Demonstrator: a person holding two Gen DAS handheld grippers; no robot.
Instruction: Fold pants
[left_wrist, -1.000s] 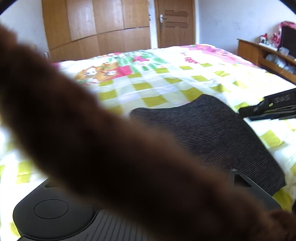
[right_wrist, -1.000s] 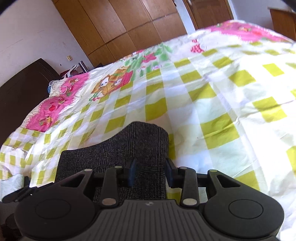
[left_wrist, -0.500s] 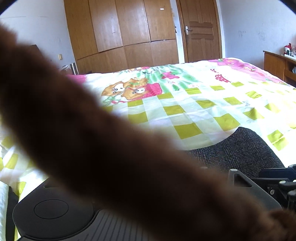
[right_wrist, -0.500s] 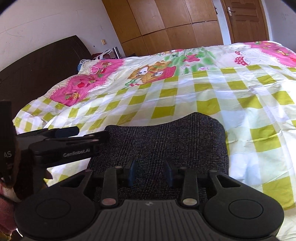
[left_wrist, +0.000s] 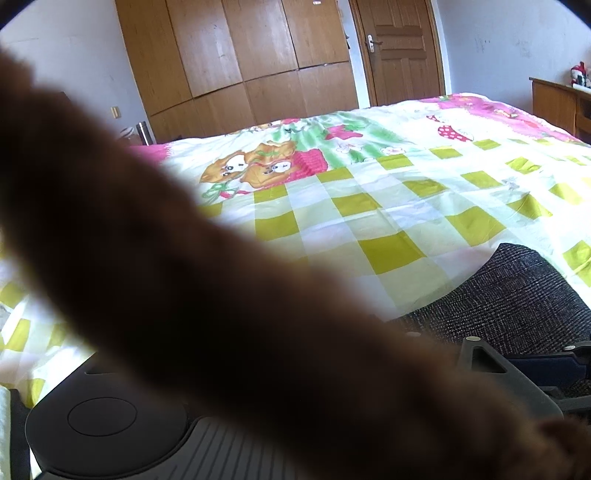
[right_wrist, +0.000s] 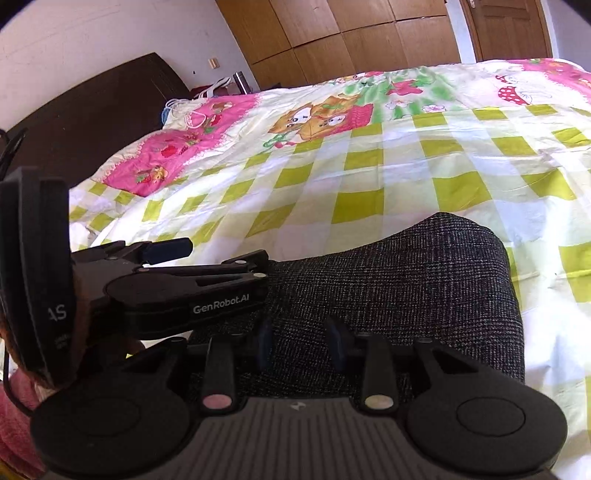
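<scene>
Pants just ahead of my jaws

My right gripper (right_wrist: 300, 347), jaws parted and empty, hovered over the folded pants (right_wrist: 406, 295); left jaws' state hidden.

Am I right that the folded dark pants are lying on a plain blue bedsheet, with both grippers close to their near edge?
Not quite: the bedsheet is not plain blue but checked in yellow-green and white, with pink cartoon prints, as the right wrist view shows. The folded dark pants do lie on it, with the left gripper and the right gripper at their near edge.

open bedspread (right_wrist: 388, 184) ahead, pants (right_wrist: 406, 280) underneath
</scene>
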